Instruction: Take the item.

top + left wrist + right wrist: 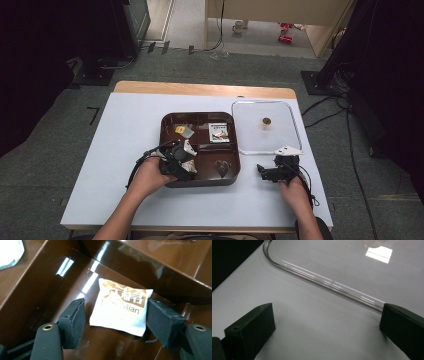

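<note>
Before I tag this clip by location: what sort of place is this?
Probably a lab or recording studio, not a home: a white-topped table on grey carpet, floor cables, and dark stand bases around it.

grey carpet floor [45,165] | wooden table [200,89] | dark stands [107,45]

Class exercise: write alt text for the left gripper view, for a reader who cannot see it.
A small white sachet with a brown printed top lies flat in a compartment of a glossy brown tray. The left hand-held gripper is open, one black jaw on each side of the sachet, the right jaw about touching its edge.
</note>
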{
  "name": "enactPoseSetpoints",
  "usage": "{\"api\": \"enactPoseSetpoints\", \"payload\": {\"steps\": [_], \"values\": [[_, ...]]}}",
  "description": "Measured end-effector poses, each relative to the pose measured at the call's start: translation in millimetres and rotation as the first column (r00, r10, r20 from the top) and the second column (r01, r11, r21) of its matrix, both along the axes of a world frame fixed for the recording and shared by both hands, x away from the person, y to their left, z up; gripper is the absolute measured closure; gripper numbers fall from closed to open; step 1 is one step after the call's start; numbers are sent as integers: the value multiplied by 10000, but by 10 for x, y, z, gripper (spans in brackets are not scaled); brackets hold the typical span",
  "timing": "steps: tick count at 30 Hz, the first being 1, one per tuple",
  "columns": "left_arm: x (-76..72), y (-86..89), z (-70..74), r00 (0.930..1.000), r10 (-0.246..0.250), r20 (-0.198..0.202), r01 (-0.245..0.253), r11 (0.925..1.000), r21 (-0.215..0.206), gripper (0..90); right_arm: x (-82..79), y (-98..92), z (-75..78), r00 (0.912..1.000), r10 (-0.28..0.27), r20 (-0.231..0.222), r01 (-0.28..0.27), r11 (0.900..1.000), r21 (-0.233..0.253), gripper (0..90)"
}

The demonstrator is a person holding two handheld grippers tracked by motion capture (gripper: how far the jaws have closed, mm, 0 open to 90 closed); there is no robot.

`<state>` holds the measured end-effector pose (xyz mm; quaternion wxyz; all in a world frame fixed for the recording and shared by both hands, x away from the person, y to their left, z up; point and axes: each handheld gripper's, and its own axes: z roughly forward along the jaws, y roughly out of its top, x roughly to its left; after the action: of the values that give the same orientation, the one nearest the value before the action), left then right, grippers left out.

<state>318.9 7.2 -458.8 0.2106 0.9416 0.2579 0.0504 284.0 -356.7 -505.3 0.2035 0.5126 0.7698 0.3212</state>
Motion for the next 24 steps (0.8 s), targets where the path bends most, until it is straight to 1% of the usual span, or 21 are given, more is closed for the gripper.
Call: {"api": "enactPoseSetpoints", "payload": {"steps": [2, 5, 6, 7, 11, 14, 17, 18, 21, 22, 24], "values": [[26, 23, -23, 9991, 211, -369, -219, 9996, -203, 312, 0, 0, 0, 10000, -1, 1, 1, 10000, -2, 0], [27, 32, -18, 9991, 328, -286, -334, 9993, -181, 336, 0, 0, 0, 10000, -2, -1, 2, 10000, -2, 0], [21, 33, -17, 9994, 321, -113, -322, 9994, -99, 369, 0, 0, 0, 10000, -2, 1, 2, 10000, 0, 0], [17, 33, -18, 9995, 296, -85, -297, 9995, -96, 392, 0, 0, 0, 10000, 1, 2, -1, 10000, -3, 0], [10, 30, -17, 9996, 286, 8, -286, 9996, -31, 405, 0, 0, 0, 10000, 0, 2, 0, 10000, -3, 0], [-3, 24, -13, 9996, 244, 112, -245, 9996, 112, 434, 0, 0, 0, 10000, -1, 4, 1, 10000, 0, 0], [-4, 27, -6, 9996, 249, 110, -251, 9996, 162, 471, 0, 0, 0, 10000, -1, 0, 1, 10000, 0, 0], [-2, 34, 2, 9995, 331, 15, -331, 9994, 129, 493, 0, 0, 0, 10000, 0, 4, 0, 10000, -2, 0], [1, 45, 15, 9993, 383, -53, -383, 9992, 102, 544, -1, 1, 0, 10000, -2, -11, 2, 10000, 10, 0], [0, 48, 25, 9989, 464, -94, -463, 9988, 140, 568, -1, 2, 0, 10000, -6, -13, 6, 10000, 13, 0], [0, 49, 30, 9988, 477, -110, -475, 9987, 180, 626, 0, 0, 0, 10000, 0, 3, 0, 10000, -2, 0]]}}
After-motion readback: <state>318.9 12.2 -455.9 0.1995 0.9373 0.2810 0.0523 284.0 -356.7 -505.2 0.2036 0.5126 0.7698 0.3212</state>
